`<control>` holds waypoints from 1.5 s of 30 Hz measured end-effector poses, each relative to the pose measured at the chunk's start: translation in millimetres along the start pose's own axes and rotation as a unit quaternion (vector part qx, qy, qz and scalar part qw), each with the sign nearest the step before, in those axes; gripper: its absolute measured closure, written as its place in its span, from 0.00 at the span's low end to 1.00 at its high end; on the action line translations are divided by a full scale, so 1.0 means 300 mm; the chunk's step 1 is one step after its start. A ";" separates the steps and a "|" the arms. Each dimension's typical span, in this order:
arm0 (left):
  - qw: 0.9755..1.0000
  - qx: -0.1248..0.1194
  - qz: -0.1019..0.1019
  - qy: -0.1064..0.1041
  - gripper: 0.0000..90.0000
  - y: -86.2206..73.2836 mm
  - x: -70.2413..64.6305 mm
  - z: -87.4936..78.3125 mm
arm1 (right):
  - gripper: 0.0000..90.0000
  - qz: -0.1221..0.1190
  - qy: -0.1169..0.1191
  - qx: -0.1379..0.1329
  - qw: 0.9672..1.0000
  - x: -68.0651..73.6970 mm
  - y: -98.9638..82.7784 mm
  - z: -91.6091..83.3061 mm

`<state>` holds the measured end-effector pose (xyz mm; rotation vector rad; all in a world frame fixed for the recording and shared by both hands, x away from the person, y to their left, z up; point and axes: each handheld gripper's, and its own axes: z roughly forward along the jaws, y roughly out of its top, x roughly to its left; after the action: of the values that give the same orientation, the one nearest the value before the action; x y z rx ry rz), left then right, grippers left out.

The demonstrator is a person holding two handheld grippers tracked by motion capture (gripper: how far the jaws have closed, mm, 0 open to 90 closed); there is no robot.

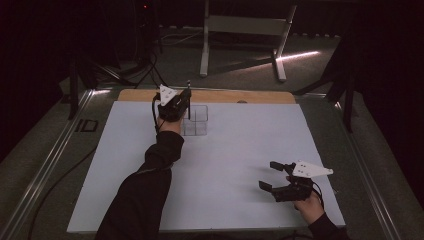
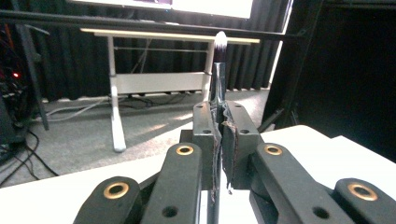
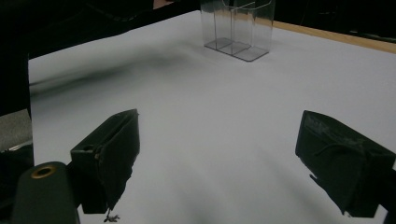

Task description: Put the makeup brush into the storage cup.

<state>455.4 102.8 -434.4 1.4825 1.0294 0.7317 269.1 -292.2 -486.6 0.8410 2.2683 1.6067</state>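
Down at the lower right of the high view, I see my right gripper (image 1: 272,176) resting low over the white sheet (image 1: 225,165), a hand behind it and the grey three-cornered plate on top. Its jaws stand wide apart with nothing between them; in the right gripper view the two black pads sit at the lower left and lower right of the frame, bare white sheet showing in the gap.

Moving up and left in the high view, a dark sleeve (image 1: 145,190) runs from the bottom edge toward the upper middle of the frame, ending at my left gripper (image 1: 186,102). That gripper's jaws are closed tight on a makeup brush (image 1: 189,100), which stands upright. In the left gripper view the pads press together on the brush's dark handle at the centre of the frame, and the pale-tipped bristle head (image 2: 220,43) rises above them near the top middle.

Just right of the left gripper in the high view stands a clear plastic organizer (image 1: 196,121) with several compartments, on the far part of the sheet. The brush's lower end is over its left edge; I cannot tell whether it is inside a compartment or touching it. In the right gripper view the organizer (image 3: 238,28) sits at the top middle.

Beyond the sheet lies the table's wooden edge (image 1: 250,96), and farther off a white-legged desk frame (image 1: 245,30) on the floor.
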 end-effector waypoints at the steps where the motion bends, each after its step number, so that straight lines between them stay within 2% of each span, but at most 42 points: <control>1: 1.000 0.002 -0.003 -0.004 0.96 -0.002 0.000 0.001 | 0.15 0.000 0.000 0.000 1.000 0.000 0.000 0.000; 6: 1.000 0.013 -0.012 0.008 0.96 -0.010 -0.004 0.003 | 0.15 -0.001 0.000 0.000 1.000 0.001 0.000 0.000; 7: 1.000 0.016 -0.013 0.003 0.96 -0.012 -0.005 0.005 | 0.15 -0.001 0.000 0.000 1.000 0.001 0.000 0.000; 9: 1.000 0.022 -0.007 0.012 0.96 -0.016 -0.009 0.007 | 0.15 -0.001 0.001 0.000 1.000 0.001 0.000 0.000; 11: 0.999 0.033 -0.010 0.013 0.96 -0.020 -0.011 0.010 | 0.15 -0.001 0.001 0.001 1.000 0.001 0.001 0.000; 16: 0.999 0.050 -0.013 0.007 0.96 -0.033 -0.014 0.020 | 0.15 -0.001 0.001 0.002 1.000 0.001 0.000 0.000; 17: 0.998 0.067 -0.012 0.008 0.95 -0.041 -0.018 0.028 | 0.15 -0.001 0.001 0.001 1.000 0.001 0.001 0.000; 19: 0.997 0.074 -0.013 0.004 0.95 -0.044 -0.019 0.032 | 0.15 -0.001 0.001 0.001 1.000 0.001 0.001 0.000; 20: 0.996 0.086 -0.010 0.009 0.95 -0.050 -0.024 0.037 | 0.15 0.000 0.000 0.000 1.000 0.001 0.001 0.000; 21: 0.996 0.088 -0.012 0.006 0.95 -0.052 -0.025 0.040 | 0.15 -0.001 0.001 0.001 1.000 0.001 0.000 0.000; 25: 0.994 0.103 -0.017 0.018 0.95 -0.054 -0.026 0.044 | 0.15 -0.001 0.001 0.001 1.000 0.001 0.001 0.000; 27: 0.994 0.109 -0.013 0.024 0.94 -0.050 -0.029 0.044 | 0.15 0.000 0.001 0.000 1.000 0.000 0.000 0.000; 29: 0.993 0.114 -0.011 0.032 0.70 -0.039 -0.032 0.045 | 0.15 -0.001 0.001 0.001 1.000 0.000 0.000 0.000; 31: 0.991 0.125 -0.013 0.036 0.42 -0.027 -0.038 0.049 | 0.15 -0.001 0.001 0.000 1.000 0.001 0.001 0.000; 32: 0.991 0.126 -0.011 0.039 0.40 -0.021 -0.042 0.049 | 0.15 -0.001 0.000 0.001 1.000 0.000 0.001 0.000; 34: 0.990 0.136 -0.005 0.042 0.23 -0.009 -0.052 0.054 | 0.15 -0.001 0.000 0.001 1.000 0.000 0.000 0.000; 40: 0.989 0.145 -0.007 0.036 0.13 0.019 -0.069 0.055 | 0.15 -0.001 -0.001 0.000 1.000 0.000 0.000 -0.001; 44: 0.988 0.149 0.003 0.034 0.08 0.039 -0.076 0.047 | 0.15 -0.001 -0.001 0.000 1.000 0.000 0.001 -0.002; 45: 0.988 0.149 0.005 0.028 0.06 0.044 -0.076 0.043 | 0.15 -0.002 -0.001 0.000 1.000 0.000 0.001 -0.002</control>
<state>459.8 76.8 -421.5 1.7301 1.2157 0.6497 268.8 -292.6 -486.1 0.8384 2.2661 1.6045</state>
